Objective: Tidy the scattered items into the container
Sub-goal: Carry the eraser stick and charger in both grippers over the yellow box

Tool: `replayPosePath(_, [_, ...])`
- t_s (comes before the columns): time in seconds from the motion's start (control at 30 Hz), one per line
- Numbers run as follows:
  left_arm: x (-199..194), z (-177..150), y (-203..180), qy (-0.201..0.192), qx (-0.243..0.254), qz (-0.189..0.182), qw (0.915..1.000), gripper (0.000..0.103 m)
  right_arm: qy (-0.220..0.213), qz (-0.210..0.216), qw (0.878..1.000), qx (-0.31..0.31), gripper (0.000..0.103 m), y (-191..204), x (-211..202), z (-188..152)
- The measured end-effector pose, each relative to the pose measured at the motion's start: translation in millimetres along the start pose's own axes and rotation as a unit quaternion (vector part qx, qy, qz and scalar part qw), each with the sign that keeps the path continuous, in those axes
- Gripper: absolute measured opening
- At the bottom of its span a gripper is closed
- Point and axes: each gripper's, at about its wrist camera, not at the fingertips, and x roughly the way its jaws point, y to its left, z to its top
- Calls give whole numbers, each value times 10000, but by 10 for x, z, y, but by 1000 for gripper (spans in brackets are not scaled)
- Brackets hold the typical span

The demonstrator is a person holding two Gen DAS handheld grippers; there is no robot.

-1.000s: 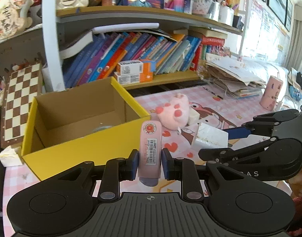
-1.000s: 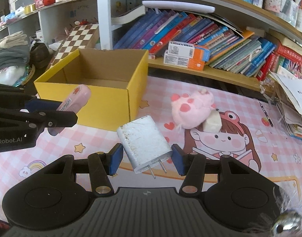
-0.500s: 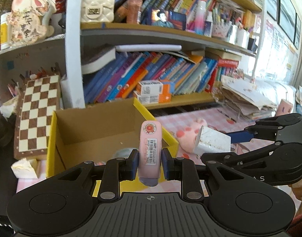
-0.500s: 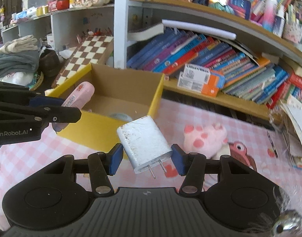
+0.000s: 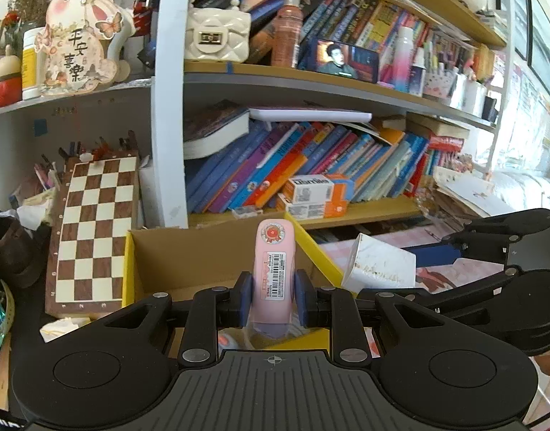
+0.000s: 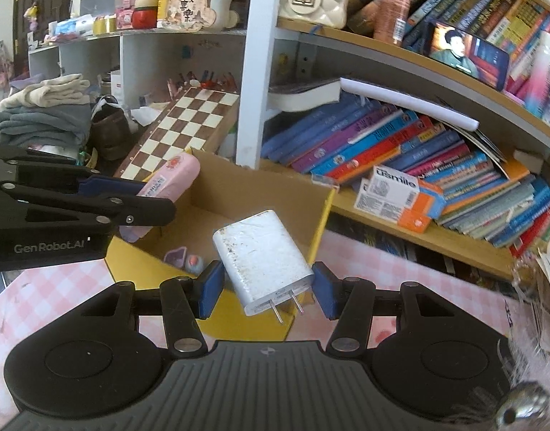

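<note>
The box (image 6: 323, 215), a yellow cardboard container with its top open, sits on a pink checked desk (image 6: 400, 280) below crowded bookshelves (image 5: 347, 86) as both grippers hover at its mouth with cargo in hand. The left gripper (image 5: 271, 300) has its fingers pinching a pink case (image 5: 274, 269) near its lower end, the case standing upright with a barcode label facing the camera. From the right wrist view the case (image 6: 169, 179) tilts toward 2 o'clock over the box's left wall. The right gripper (image 6: 267, 289) has its fingers pressed against the two narrow sides of a white charger (image 6: 262, 255), prongs pointing back toward 6 o'clock, above the box's near edge.

The charger looks rigid, light and smooth, with scuffed faces; a grip across its flat sides seems secure, though the slick plastic could slip if the hold loosens. The case appears hard-shelled and rounded, so it may pivot between the pads when held this low.

Inside the box, at about 9 o'clock from the charger, lie a small lilac piece (image 6: 176, 255) and a little round thing with a pink spot (image 6: 193, 262); what they are cannot be told. A chessboard (image 5: 95, 233) leans behind the box at 10 o'clock.
</note>
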Motion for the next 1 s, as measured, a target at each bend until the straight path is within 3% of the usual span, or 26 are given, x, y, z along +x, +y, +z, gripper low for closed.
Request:
replayPosePath(0.4, [344, 56, 229, 206, -66, 133, 9997, 23, 114, 191, 9997, -66, 51, 7, 410, 166])
replayPosePath(1.0, [848, -14, 486, 748, -90, 332, 9966, 23, 499, 516, 9972, -198, 51, -4, 990, 156])
